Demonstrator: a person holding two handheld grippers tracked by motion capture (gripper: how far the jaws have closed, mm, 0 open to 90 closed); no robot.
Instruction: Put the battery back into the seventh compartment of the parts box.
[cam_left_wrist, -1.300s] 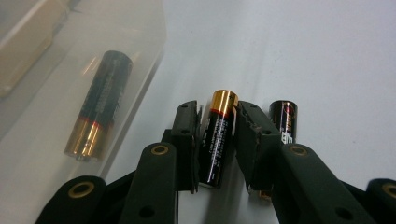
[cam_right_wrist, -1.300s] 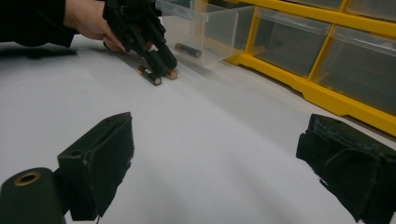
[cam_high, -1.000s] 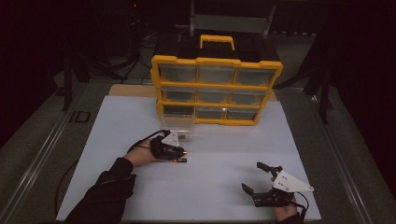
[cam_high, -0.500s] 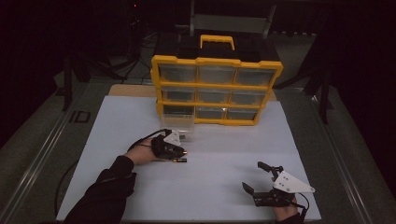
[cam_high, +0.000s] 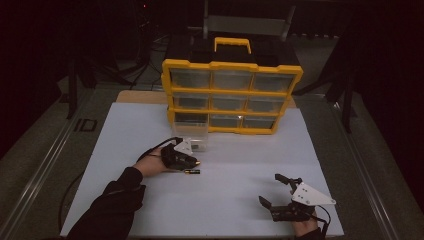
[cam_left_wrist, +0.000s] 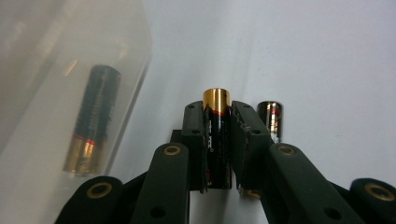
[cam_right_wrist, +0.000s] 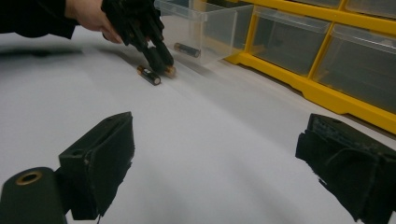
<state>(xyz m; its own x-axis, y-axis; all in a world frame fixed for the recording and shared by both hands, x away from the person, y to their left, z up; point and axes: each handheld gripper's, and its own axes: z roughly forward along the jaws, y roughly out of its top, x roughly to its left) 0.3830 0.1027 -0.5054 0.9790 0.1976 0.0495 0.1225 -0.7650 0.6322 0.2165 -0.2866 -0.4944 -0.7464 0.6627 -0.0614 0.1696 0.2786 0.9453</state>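
My left gripper (cam_left_wrist: 218, 140) is clamped on a battery (cam_left_wrist: 216, 135) low over the white mat (cam_high: 225, 200); a second battery (cam_left_wrist: 271, 119) lies at three o'clock. My right gripper (cam_high: 281, 192) rests with jaws wide apart.

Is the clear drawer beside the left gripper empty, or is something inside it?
Not empty. The clear drawer holds one battery, seen through its wall in the left gripper view, lying on its floor.

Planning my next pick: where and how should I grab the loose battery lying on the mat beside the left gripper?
Grip the loose battery across its round middle, coming from above with jaws straddling its length. It lies flat, close beside the held battery in the left gripper.
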